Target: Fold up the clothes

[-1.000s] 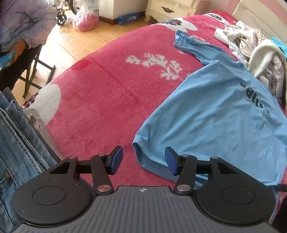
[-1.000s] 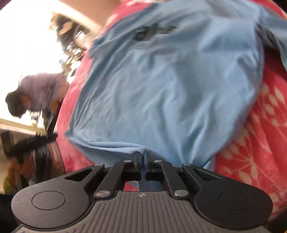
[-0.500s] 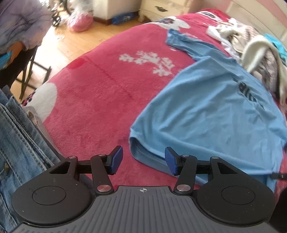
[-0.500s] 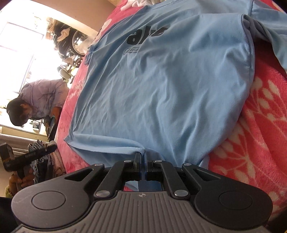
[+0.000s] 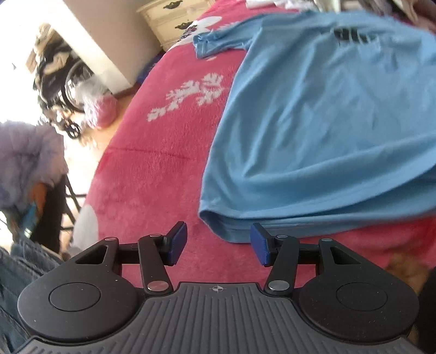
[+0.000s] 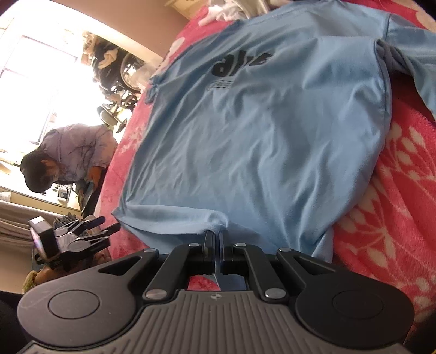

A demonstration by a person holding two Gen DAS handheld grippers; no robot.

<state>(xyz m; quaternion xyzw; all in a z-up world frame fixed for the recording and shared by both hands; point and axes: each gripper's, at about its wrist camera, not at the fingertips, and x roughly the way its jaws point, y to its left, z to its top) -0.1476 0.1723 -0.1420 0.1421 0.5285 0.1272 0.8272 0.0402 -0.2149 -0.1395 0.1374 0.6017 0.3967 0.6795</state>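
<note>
A light blue T-shirt (image 5: 327, 122) with a black print lies spread on the red floral blanket (image 5: 163, 168). My left gripper (image 5: 218, 243) is open, low over the blanket. The shirt's near hem corner (image 5: 218, 227) lies just ahead of its blue pads (image 5: 260, 245), and nothing is pressed between them. My right gripper (image 6: 216, 235) is shut on the T-shirt (image 6: 259, 136), pinching a fold of its bottom hem. In the right wrist view the left gripper (image 6: 110, 224) shows at the left, by the hem's other corner.
A person in a lilac top (image 6: 79, 152) bends over beside the bed. A cream dresser (image 5: 174, 21) and a wheeled frame (image 5: 68, 89) stand beyond the bed. Jeans (image 5: 16, 269) hang at the left edge. Other clothes (image 6: 231, 8) are piled past the shirt's collar.
The left gripper has rolled and dropped closer to the shirt's hem corner, still open. The right gripper has stayed shut on the hem, hardly moving.
</note>
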